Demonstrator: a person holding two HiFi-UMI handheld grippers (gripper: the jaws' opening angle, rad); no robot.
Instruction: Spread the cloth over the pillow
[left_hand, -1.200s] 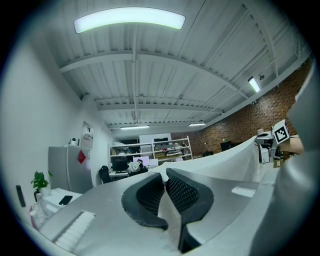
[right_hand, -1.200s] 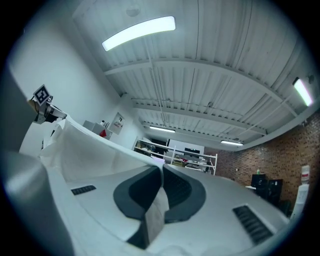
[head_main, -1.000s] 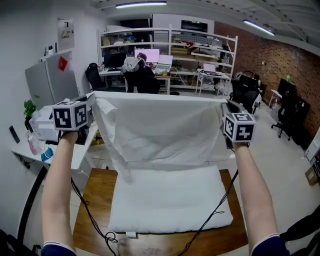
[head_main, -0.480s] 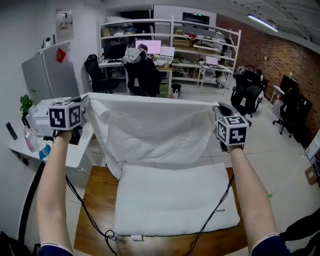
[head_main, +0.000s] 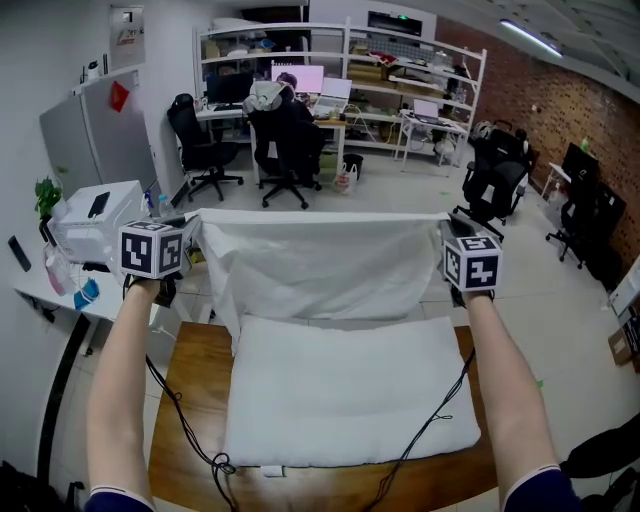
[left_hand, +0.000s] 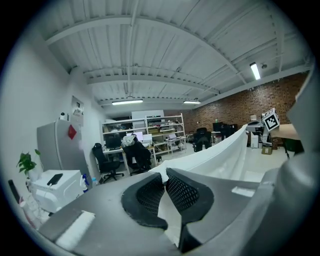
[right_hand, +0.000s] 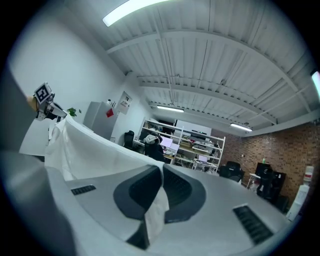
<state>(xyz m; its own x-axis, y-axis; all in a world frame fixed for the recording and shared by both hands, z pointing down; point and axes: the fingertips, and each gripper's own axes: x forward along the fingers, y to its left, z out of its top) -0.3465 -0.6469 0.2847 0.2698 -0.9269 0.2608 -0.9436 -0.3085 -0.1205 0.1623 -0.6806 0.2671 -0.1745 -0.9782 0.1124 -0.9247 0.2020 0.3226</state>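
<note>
A white cloth (head_main: 320, 265) hangs stretched between my two grippers, past the far edge of a white pillow (head_main: 345, 390) that lies on a wooden table (head_main: 190, 390). My left gripper (head_main: 190, 230) is shut on the cloth's left top corner; in the left gripper view the cloth (left_hand: 220, 155) is pinched between the pads of the left gripper (left_hand: 164, 187). My right gripper (head_main: 448, 222) is shut on the right top corner; in the right gripper view the cloth (right_hand: 95, 155) passes through the right gripper (right_hand: 161, 187). The cloth's lower edge hangs just above the pillow's far edge.
A white side table with a printer (head_main: 90, 215) stands at the left. Black cables (head_main: 180, 430) trail across the table's left part and over the pillow's right part. Office chairs (head_main: 285, 155), desks and shelves (head_main: 340, 70) stand further back in the room.
Both grippers have come down with the cloth, so its top edge sits lower. The view has tilted and the pillow's far edge now lies closer under the hanging cloth.
</note>
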